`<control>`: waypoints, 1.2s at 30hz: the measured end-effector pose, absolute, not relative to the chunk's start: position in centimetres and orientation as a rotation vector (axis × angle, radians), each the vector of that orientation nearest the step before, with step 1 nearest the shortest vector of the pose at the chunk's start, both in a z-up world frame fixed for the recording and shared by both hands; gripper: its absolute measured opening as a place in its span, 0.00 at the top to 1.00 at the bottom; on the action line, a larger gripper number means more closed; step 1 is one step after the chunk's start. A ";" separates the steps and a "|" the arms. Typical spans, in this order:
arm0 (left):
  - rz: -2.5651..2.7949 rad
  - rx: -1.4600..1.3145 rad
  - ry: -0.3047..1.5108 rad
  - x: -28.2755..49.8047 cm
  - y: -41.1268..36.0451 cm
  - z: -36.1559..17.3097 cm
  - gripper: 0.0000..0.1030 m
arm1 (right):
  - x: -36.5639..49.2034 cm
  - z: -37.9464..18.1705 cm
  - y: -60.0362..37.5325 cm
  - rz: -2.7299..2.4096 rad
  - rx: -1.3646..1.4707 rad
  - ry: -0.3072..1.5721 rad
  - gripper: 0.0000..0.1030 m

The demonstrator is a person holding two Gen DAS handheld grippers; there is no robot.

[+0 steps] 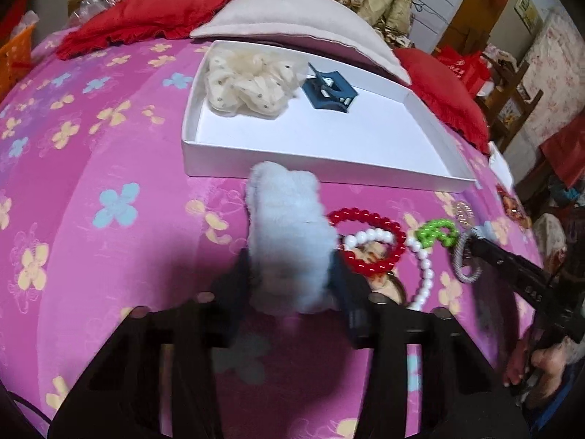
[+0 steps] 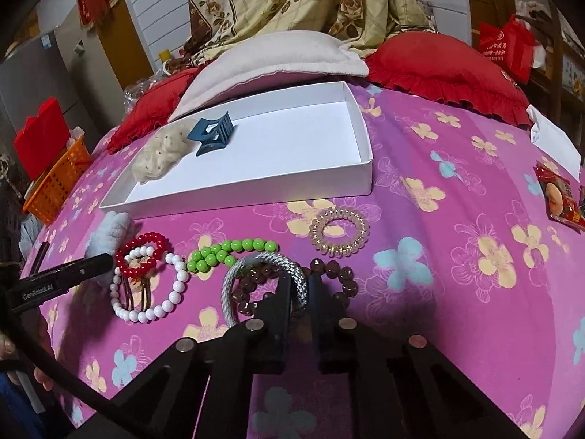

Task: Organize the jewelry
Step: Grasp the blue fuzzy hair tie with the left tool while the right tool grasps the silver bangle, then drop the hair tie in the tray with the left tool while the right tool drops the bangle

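Left gripper (image 1: 292, 278) clamped fluffy blue scrunchie (image 1: 289, 234) near the white box (image 1: 310, 162) | right gripper (image 2: 301, 292) pinched grey woven band (image 2: 263, 285) on bed | we judged: lift clear over rim, release inside.

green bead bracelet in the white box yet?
No, the green bead bracelet lies on the pink bedspread, outside the white box.

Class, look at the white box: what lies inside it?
Inside the white box lie a cream scrunchie and a blue claw clip at one end. Anything beneath the scrunchie is covered and cannot be seen.
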State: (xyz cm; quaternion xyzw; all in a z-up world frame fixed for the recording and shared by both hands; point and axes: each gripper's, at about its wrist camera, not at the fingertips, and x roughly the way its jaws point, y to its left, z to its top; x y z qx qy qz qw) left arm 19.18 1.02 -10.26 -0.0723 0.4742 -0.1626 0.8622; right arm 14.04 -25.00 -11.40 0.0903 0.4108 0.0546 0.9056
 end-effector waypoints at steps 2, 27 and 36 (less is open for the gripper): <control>-0.343 -0.156 0.983 19.0 1.2 -9.9 0.70 | 13.8 -11.1 -25.0 0.117 0.196 0.834 0.93; -0.346 -0.209 0.847 23.8 2.4 -3.7 0.72 | 19.9 -5.4 -21.7 0.213 0.328 0.663 0.93; -0.324 -0.166 0.946 28.2 1.2 -7.9 0.72 | 25.6 -9.3 -19.0 0.237 0.308 0.753 0.93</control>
